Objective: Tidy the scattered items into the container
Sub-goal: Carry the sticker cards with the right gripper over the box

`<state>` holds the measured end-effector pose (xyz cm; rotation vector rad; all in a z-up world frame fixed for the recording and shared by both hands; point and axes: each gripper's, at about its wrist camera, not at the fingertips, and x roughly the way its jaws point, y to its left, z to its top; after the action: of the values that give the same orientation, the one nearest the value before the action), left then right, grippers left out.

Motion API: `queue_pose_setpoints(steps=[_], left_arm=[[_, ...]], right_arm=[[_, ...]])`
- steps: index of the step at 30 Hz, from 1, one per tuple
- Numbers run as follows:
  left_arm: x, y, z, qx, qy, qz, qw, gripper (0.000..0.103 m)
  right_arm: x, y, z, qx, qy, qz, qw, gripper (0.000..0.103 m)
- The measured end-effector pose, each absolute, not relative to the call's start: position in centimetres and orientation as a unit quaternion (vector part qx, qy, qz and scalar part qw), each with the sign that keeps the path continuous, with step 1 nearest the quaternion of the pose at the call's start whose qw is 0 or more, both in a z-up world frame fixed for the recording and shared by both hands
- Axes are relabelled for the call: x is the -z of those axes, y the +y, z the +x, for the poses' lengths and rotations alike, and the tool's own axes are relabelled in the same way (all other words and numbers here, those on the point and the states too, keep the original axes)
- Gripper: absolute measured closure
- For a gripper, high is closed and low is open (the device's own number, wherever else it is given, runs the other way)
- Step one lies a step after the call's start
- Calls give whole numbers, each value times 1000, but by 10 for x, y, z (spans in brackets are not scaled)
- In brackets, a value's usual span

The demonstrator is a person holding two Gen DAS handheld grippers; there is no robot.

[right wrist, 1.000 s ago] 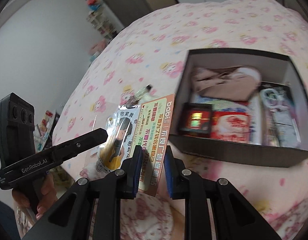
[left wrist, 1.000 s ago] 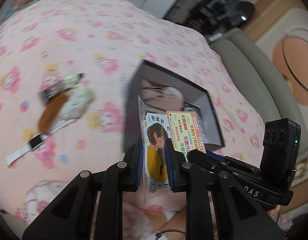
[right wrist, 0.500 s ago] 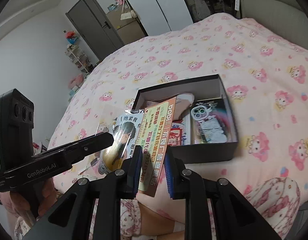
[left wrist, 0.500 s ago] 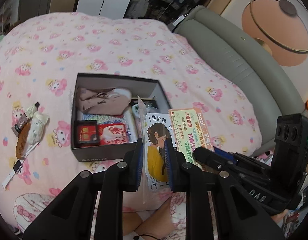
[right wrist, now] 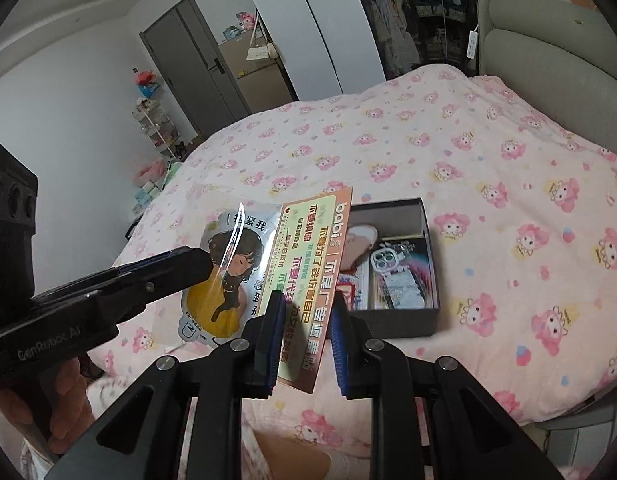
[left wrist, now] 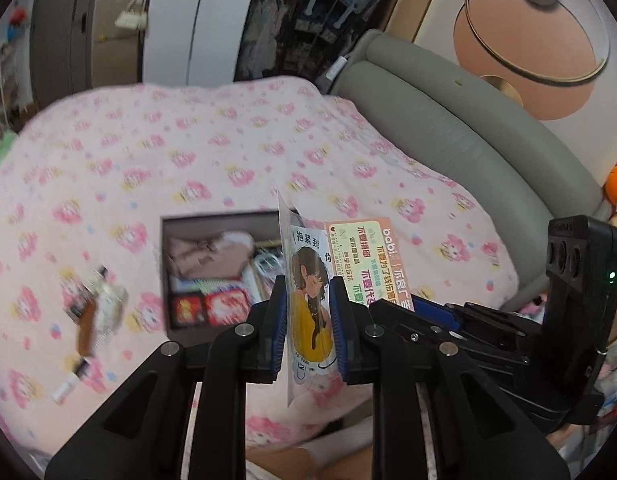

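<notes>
My left gripper (left wrist: 308,300) is shut on a clear-sleeved sticker (left wrist: 308,280) showing a cartoon girl in yellow, held upright in the air. Just right of it, my right gripper (right wrist: 306,308) is shut on an orange and green "bobi" card (right wrist: 308,264). Both hang above the near edge of the bed, well short of the open black box (right wrist: 400,322). The box (left wrist: 212,220) holds a beige cloth, red packets and a phone case. A brown comb and a white fluffy item (left wrist: 96,312) lie blurred on the blanket left of the box, with a small white strip (left wrist: 66,388) nearer me.
The pink patterned blanket (right wrist: 488,184) covers the bed. A grey padded headboard (left wrist: 468,140) runs along the right side. A person's hand (right wrist: 28,412) grips the left tool's handle. A wardrobe and a grey door (right wrist: 188,76) stand beyond the bed.
Both grippers have risen and drawn back from the box, each still holding its card. The box now looks smaller and lower in both views, and more of the room shows.
</notes>
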<state>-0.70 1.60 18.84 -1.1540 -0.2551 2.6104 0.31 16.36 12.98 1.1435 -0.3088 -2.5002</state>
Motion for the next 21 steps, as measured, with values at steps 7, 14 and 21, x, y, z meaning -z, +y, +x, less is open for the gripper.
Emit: queue_pose_setpoints(steps=[7, 14, 21], left_arm=[[-169, -4, -39, -893, -124, -408, 144, 84], [-119, -14, -88, -883, -122, -433, 137, 84], [-41, -33, -155, -861, -158, -465, 134, 84]], right_arm=[[-123, 152, -24, 890, -91, 409, 179, 83], [-71, 147, -84, 866, -101, 451, 191, 83], [-13, 144, -156, 839, -106, 496, 198, 83]])
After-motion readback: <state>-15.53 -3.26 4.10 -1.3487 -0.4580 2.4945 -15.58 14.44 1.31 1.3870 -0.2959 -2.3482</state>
